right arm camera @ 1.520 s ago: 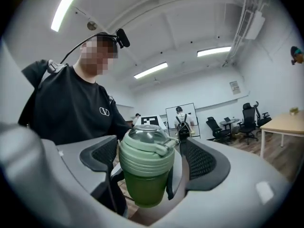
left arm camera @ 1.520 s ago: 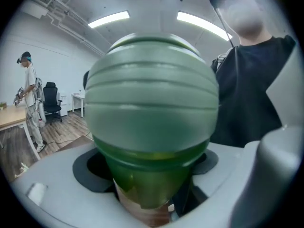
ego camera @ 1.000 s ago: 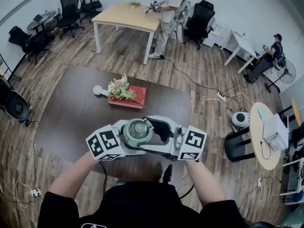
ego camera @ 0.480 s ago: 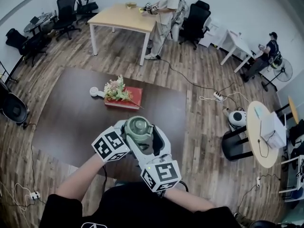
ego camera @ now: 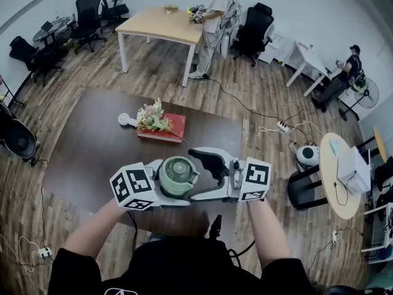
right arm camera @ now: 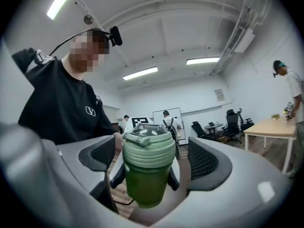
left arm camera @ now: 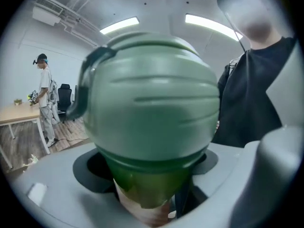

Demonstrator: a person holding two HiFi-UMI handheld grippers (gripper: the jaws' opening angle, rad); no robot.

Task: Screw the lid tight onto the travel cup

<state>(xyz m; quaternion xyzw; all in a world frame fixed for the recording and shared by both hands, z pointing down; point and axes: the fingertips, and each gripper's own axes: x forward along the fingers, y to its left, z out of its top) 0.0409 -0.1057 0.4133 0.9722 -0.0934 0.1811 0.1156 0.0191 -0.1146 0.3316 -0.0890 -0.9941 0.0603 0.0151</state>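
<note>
1. Step in hand, by judgement: screwing the lid (right arm camera: 147, 150) onto the cup (ego camera: 178, 177), caught at a re-grip between twists.
2. Held up over the table (ego camera: 92, 146), near its front edge: cup upright, lid seated on top; no telling from here how tight.
3. Left claw (left arm camera: 145, 198): pinching the cup's lower body from both sides, steadying it over the table.
4. Right claw (right arm camera: 153, 159): spread wide, having just been opening; lid standing inside the gap, touched on neither side.
5. Next, most likely: close the right claw squarely on the lid's ribbed rim, then turn in the tightening direction, keeping the left pinch firm to stop the body spinning along.
6. Called for: a level approach, both sides meeting the lid together, and no downward shove toward the table; otherwise a risk of slipping off or tilting the cup.
</note>
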